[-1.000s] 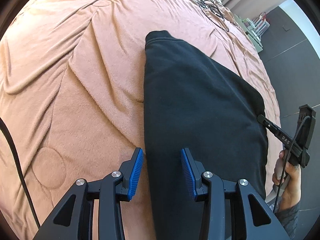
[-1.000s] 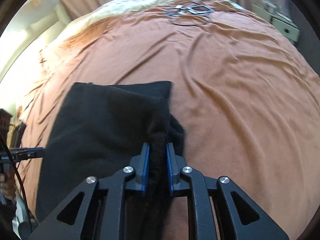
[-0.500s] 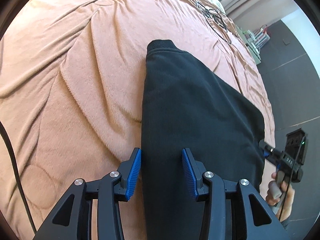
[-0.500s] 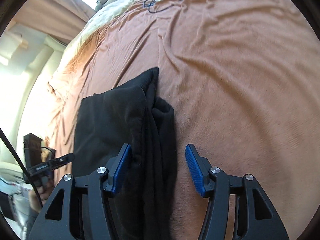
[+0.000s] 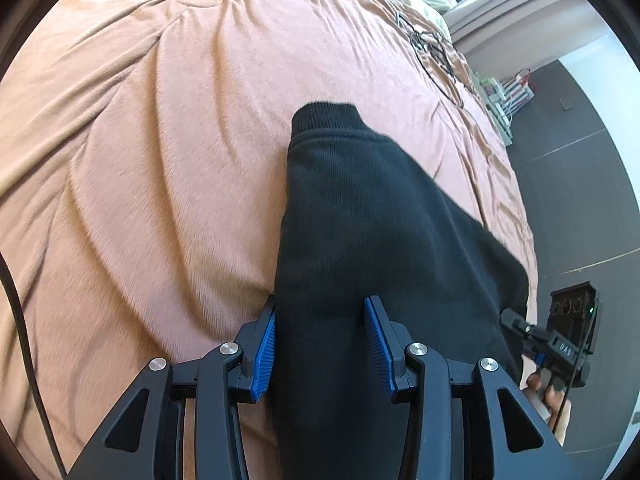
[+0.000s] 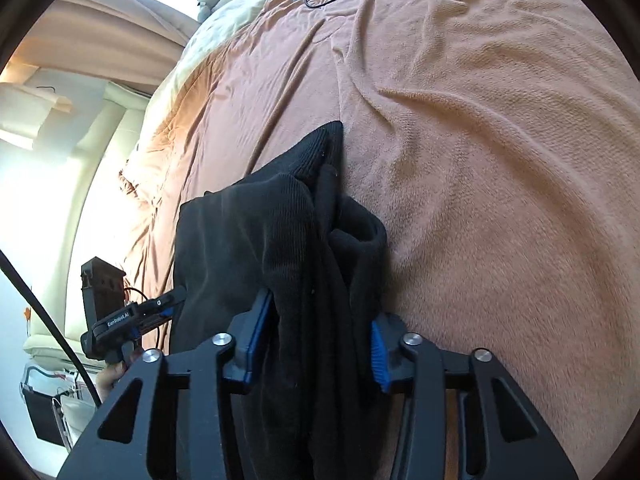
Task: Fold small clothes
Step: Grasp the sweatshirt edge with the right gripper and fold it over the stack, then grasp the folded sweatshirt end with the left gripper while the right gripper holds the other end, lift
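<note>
Left wrist view: left tongs point(image 5: 320, 344) straddle one end of the black garment point(image 5: 384, 240) near the bed's point(image 5: 160, 160) edge, pads not clearly pressing. Right tongs point(image 6: 316, 340) have just been closing on its bunched folds point(image 6: 320, 280), now gripped between the pads.

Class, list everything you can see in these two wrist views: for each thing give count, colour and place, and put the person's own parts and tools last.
black garment: one, black, lying on the blanket, bunched between both grippers' jaws.
blanket: one, rust-orange, covering the bed.
cables: a tangle, dark, at the blanket's far end.
pale bedding: cream, beyond the blanket.
floor: dark grey, beside the bed.
left gripper: black with blue pads, around the garment's near edge.
right gripper: black with blue pads, jaws just closing on gathered cloth.
hand: one, holding the right gripper's handle.
</note>
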`<state>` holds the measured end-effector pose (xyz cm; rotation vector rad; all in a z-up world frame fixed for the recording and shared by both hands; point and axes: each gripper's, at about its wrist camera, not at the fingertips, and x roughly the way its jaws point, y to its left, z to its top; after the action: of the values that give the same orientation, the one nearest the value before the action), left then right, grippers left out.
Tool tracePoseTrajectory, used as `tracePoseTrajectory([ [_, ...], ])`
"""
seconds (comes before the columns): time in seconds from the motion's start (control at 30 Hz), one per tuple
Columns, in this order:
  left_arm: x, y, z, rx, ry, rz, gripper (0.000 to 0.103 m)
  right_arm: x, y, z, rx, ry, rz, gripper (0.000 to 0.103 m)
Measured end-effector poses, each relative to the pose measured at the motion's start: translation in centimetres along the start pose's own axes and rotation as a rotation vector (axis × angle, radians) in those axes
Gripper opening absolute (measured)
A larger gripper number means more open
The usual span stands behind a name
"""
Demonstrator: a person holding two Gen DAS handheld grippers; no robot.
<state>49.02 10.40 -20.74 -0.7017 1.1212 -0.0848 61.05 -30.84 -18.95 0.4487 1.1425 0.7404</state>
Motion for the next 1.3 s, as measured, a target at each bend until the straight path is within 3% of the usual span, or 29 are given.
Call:
tracePoseTrajectory([
  [0.1, 0.5, -0.1, 1.0, 0.0, -0.012, -0.005, 0.043, 0.2, 0.2, 0.2, -0.003, -0.003, -0.012, 0.034],
  [0.17, 0.7, -0.1, 1.9, -0.005, -0.03, -0.007, 0.043, 0.3, 0.4, 0.2, -0.005, -0.009, -0.031, 0.027],
  [0.27, 1.2, -0.2, 2.6, -0.022, -0.043, -0.001, 0.035, 0.0, 1.9, -0.5, -0.032, -0.028, -0.059, 0.02],
  [0.37, 0.4, -1.3, 2.4, 0.017, -0.062, 0.04, 0.021, -1.2, 3.9, -1.3, -0.075, -0.065, -0.076, 0.017],
  [0.5, -1.8, -2.8, 2.1, 0.054, -0.099, 0.052, 0.017, -2.4, 6.4, -2.3, -0.113, -0.098, -0.079, 0.017],
  [1.0, -13.5, -11.3, -0.8, 0.177, -0.222, -0.035, 0.016, -14.2, 12.0, -8.7, -0.205, -0.247, -0.076, 0.016],
  [1.3, -18.3, -17.6, -3.6, 0.264, -0.26, -0.101, 0.015, -23.4, 14.4, -13.7, -0.234, -0.368, -0.104, 0.016],
])
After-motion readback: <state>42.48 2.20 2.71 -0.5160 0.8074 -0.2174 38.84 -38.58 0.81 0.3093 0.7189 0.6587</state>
